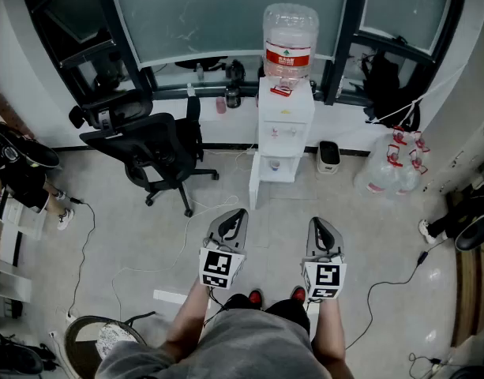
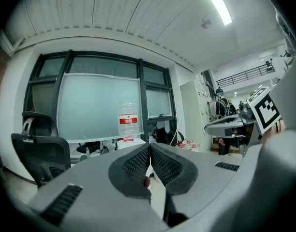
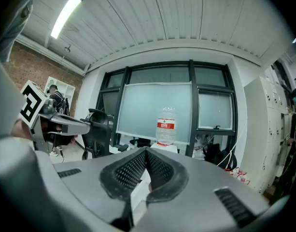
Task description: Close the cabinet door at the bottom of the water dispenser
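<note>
Held well short of the water dispenser with left gripper and right gripper both clenched empty, facing the cabinet door hanging open at its bottom left; could glance off the door's thin edge or rock the dispenser if shoved hard off-centre.

We can't read the label on the bottle atop the water dispenser. In their own views the left gripper and right gripper hide the dispenser's lower cabinet.

Head view looking steeply down, well back from water dispenser, both gripper views near level, facing it, sharing its bottle
</note>
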